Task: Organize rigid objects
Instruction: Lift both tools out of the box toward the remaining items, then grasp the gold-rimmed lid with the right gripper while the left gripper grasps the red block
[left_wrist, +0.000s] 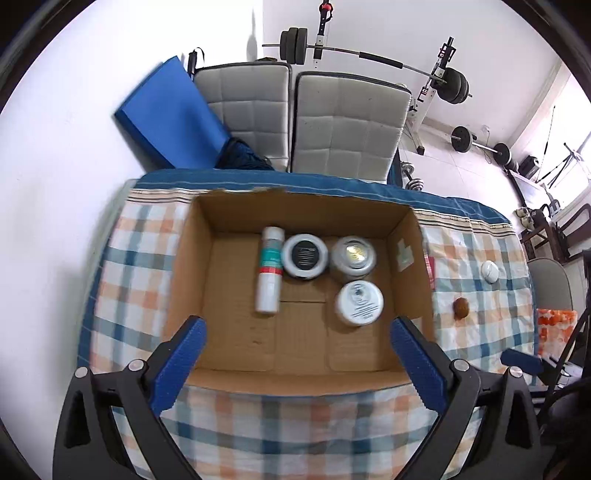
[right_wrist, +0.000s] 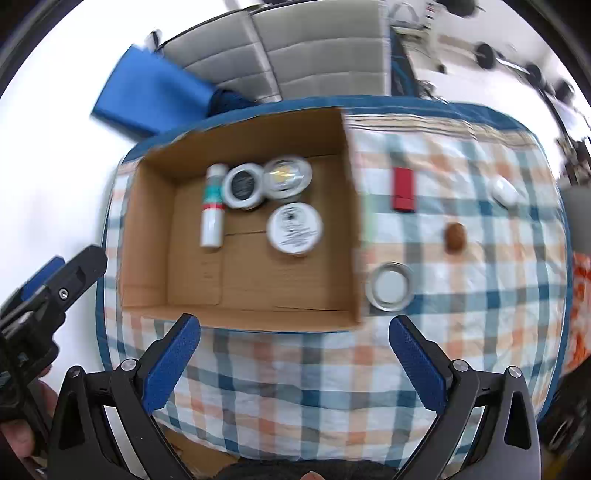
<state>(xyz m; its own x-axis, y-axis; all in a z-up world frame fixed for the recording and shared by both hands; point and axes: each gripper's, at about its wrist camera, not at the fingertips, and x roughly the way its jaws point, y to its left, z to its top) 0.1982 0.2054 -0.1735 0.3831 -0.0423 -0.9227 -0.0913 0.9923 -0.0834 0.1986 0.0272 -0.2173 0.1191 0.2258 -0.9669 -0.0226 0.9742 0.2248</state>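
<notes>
An open cardboard box (left_wrist: 229, 332) (right_wrist: 147, 266) rests on the checked cloth. Inside lie a white tube with a teal and red band (left_wrist: 269, 269) (right_wrist: 213, 205), a black-topped jar (left_wrist: 304, 255) (right_wrist: 242, 185), a clear-topped silver tin (left_wrist: 353, 256) (right_wrist: 287, 177) and a white-lidded jar (left_wrist: 359, 302) (right_wrist: 294, 229). Right of the box on the cloth sit a red case (right_wrist: 403, 189), a white round object (left_wrist: 490, 271) (right_wrist: 505, 191), a brown nut-like object (left_wrist: 461, 307) (right_wrist: 455, 237) and a silver-rimmed lid (right_wrist: 390, 286). My left gripper (left_wrist: 297, 330) hangs open over the box's near part. My right gripper (right_wrist: 293, 330) is open above the box's near wall, holding nothing.
Grey cushioned chairs (left_wrist: 347, 125) and a blue mat (left_wrist: 173, 114) stand behind the table. Barbells and weights (left_wrist: 458, 88) fill the far right. An orange patterned item (left_wrist: 556, 328) sits off the table's right edge. A hand holds the left gripper's body (right_wrist: 40, 314) at the far left of the right wrist view.
</notes>
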